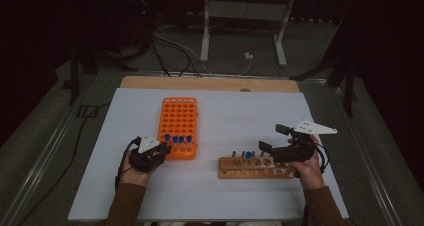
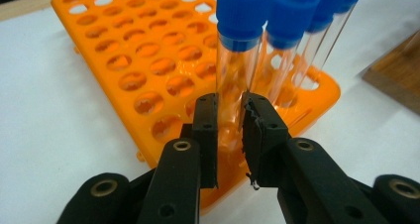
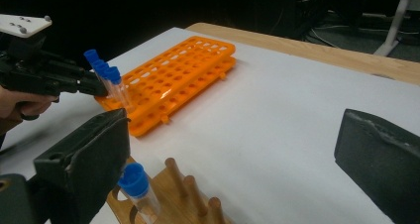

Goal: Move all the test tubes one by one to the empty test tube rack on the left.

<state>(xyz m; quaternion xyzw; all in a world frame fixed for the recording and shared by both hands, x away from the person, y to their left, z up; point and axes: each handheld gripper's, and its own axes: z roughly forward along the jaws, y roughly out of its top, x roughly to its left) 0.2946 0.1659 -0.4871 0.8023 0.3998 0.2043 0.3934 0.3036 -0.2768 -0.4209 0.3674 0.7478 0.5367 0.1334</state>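
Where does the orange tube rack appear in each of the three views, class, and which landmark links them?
High view: orange rack, left of centre.
Left gripper view: upper centre, behind the jaws.
Right gripper view: upper centre-left.
Shared landmark: blue-capped tubes at its near end.

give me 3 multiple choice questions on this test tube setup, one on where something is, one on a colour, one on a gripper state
1. Where do the blue-capped tubes stand in the orange rack?
A. the far end
B. the end nearest the person
C. the middle rows

2. What colour is the cap of the tube in the wooden rack?
A. red
B. white
C. blue

3. How is the left gripper set?
A. jaws closed around a tube in the orange rack
B. wide open above the bare table
C. shut on a wooden peg

Answers:
1 B, the high view shows the caps in the near rows beside the left hand.
2 C, the right gripper view shows a blue cap.
3 A, the left gripper view shows the jaws on either side of the nearest tube's glass.
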